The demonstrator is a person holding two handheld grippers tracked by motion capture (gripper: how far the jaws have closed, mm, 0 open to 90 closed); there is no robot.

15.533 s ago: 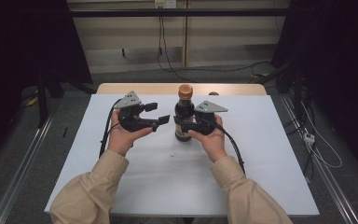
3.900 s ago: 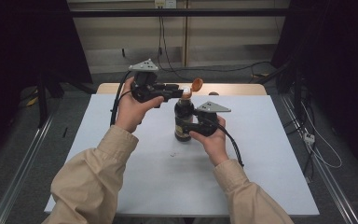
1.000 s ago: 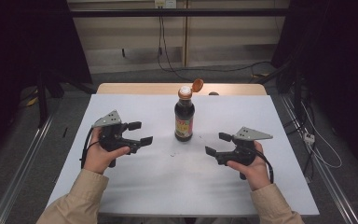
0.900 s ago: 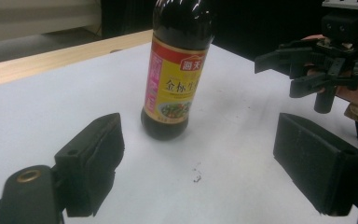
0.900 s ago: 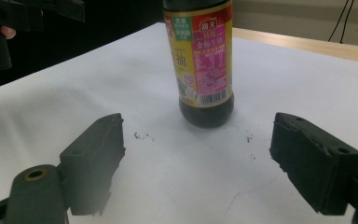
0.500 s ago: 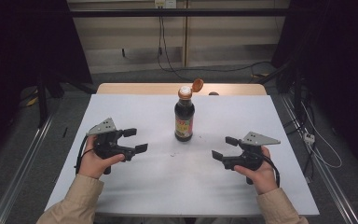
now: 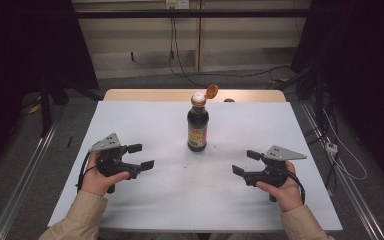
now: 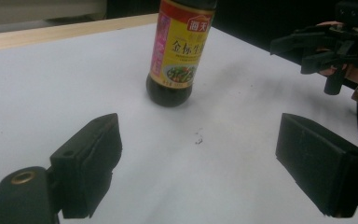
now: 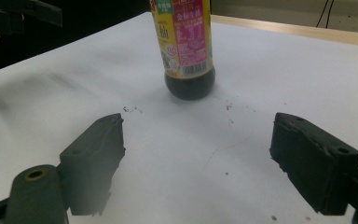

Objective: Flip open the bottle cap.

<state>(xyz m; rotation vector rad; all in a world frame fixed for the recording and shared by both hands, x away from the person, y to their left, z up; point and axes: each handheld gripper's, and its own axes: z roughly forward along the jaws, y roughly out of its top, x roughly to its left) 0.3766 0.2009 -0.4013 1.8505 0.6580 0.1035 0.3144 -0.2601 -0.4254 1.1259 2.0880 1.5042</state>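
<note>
Left gripper view: bottle (image 8: 179,51) labelled 海天

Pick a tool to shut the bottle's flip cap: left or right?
Right, marginally. The cap hangs open on the bottle's right side, nearer the right tool. Both tools, left too, are open and well clear of the bottle.

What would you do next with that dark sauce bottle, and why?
Probably nothing more than rest: the dark glass sauce bottle stands upright with its orange flip cap already open, and the left claw and right claw sit open, apart from it, on the white table.
</note>
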